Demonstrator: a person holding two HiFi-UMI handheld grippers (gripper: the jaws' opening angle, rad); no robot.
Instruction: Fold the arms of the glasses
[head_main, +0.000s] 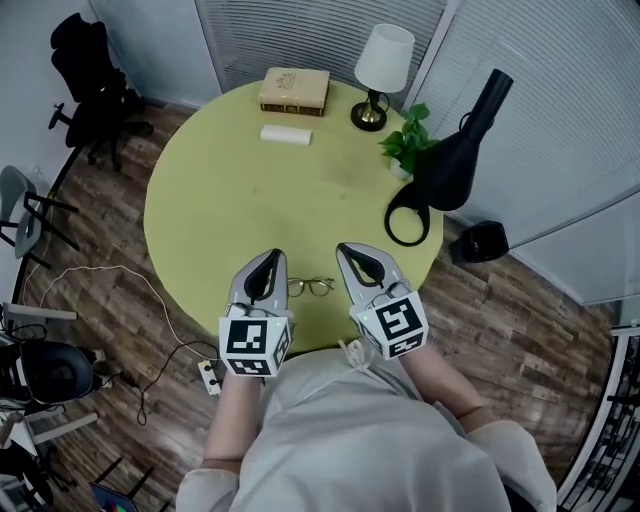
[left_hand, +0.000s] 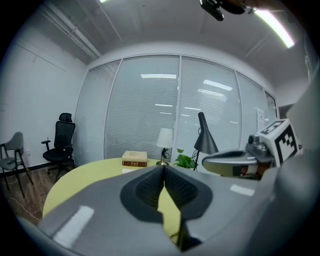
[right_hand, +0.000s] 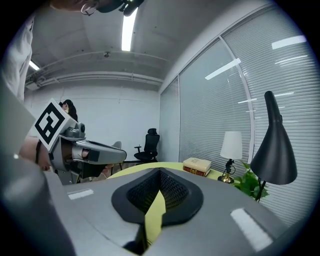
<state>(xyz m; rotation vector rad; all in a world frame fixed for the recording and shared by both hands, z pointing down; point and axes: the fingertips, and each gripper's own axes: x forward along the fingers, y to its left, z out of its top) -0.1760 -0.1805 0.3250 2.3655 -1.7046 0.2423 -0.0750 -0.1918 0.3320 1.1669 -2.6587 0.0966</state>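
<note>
Thin gold-rimmed glasses (head_main: 311, 287) lie on the round yellow-green table (head_main: 240, 200) near its front edge, between my two grippers. How their arms stand is too small to tell. My left gripper (head_main: 272, 256) sits just left of them, shut and empty. My right gripper (head_main: 347, 249) sits just right of them, also shut and empty. In the left gripper view the left gripper (left_hand: 163, 167) has its tips together, and the right gripper (left_hand: 240, 160) shows beside it. In the right gripper view the right gripper (right_hand: 160, 170) is closed too. Both gripper views hide the glasses.
At the table's far side are a stack of books (head_main: 295, 91), a small white case (head_main: 286, 135), a white table lamp (head_main: 381, 70), a potted plant (head_main: 408, 140) and a black desk lamp (head_main: 450, 165). An office chair (head_main: 90, 85) and a power strip (head_main: 210, 375) stand on the floor at the left.
</note>
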